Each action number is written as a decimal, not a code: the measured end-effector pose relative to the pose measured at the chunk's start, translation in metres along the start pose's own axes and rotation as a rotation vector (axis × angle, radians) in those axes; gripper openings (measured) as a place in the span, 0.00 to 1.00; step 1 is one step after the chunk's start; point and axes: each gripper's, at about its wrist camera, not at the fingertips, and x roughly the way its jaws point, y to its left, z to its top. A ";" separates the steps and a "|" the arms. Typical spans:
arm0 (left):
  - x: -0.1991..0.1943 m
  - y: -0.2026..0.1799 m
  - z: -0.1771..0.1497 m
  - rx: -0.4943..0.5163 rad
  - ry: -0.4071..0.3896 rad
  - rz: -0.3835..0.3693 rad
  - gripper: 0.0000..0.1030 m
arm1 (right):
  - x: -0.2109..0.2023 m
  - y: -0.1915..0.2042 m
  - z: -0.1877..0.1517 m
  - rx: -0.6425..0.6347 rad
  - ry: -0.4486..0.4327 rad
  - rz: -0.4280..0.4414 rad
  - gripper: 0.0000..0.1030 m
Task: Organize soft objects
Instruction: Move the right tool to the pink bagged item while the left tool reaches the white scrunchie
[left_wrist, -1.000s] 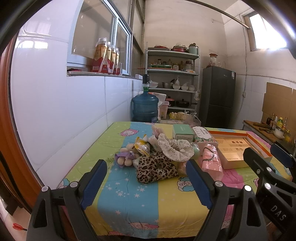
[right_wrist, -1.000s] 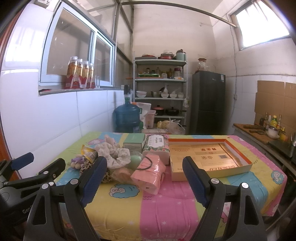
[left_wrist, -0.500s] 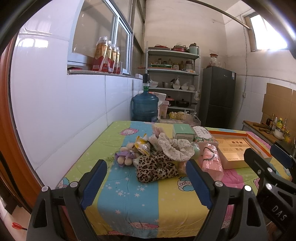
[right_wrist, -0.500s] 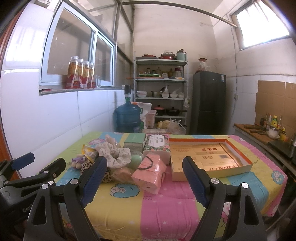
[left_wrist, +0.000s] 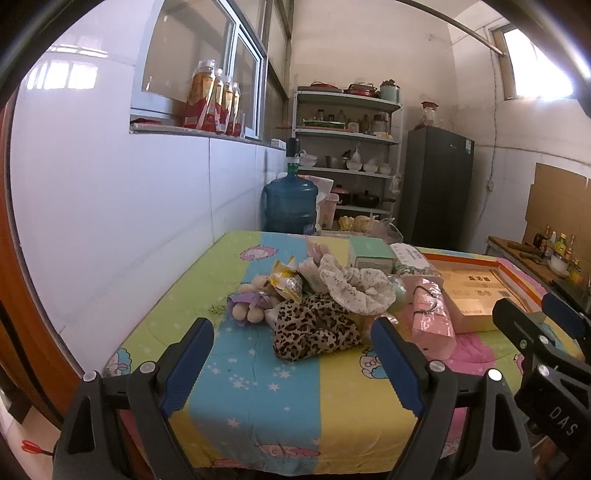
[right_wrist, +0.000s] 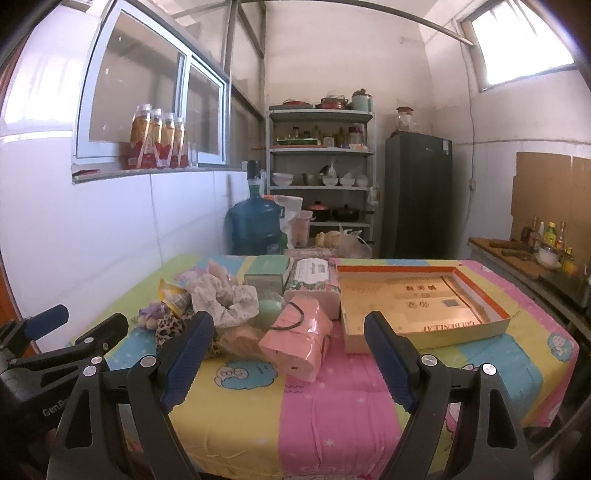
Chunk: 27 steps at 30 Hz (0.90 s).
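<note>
Left gripper (left_wrist: 291, 363), left wrist view: jaws spread wide, nothing between the blue pads, held short of the table's near edge. Table (left_wrist: 258, 398) is covered by a striped cartoon-print cloth. Soft objects lie heaped mid-table: leopard-print cloth (left_wrist: 314, 328) nearest, small plush toy (left_wrist: 249, 304) just left of it, yellow snack packet (left_wrist: 286, 282) behind the toy, white floral scrunchie (left_wrist: 352, 286) on top of the pile. Pink tissue pack (left_wrist: 432, 319) lies just right of the heap with a black hair tie (left_wrist: 424, 304) on it. Green box (left_wrist: 369, 254) and a printed tissue pack (left_wrist: 410, 258) stand behind. Shallow orange-rimmed cardboard box (left_wrist: 476, 291) sits open to the right. Right gripper (left_wrist: 546, 343) shows at the right edge, seen side-on.

Right gripper (right_wrist: 290, 356), right wrist view: jaws likewise wide apart, empty, near the table's front edge. Pink tissue pack (right_wrist: 299, 339) is closest ahead, touching the heap on its left; a pale green round item (right_wrist: 269, 308), possibly a sponge, sits behind it. Orange-rimmed box (right_wrist: 417, 295) lies right of centre. Left gripper (right_wrist: 74, 332) shows at the left edge, beside the plush toy (right_wrist: 149, 314).
</note>
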 end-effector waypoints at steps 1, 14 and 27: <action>0.001 0.002 0.000 -0.002 0.001 0.000 0.85 | 0.003 -0.001 -0.001 0.002 0.005 0.003 0.82; 0.038 0.010 -0.005 -0.018 0.013 -0.027 0.85 | 0.050 -0.014 -0.020 -0.014 0.078 0.010 0.82; 0.077 0.007 -0.009 -0.014 0.053 -0.062 0.85 | 0.118 -0.029 -0.051 -0.079 0.233 -0.032 0.82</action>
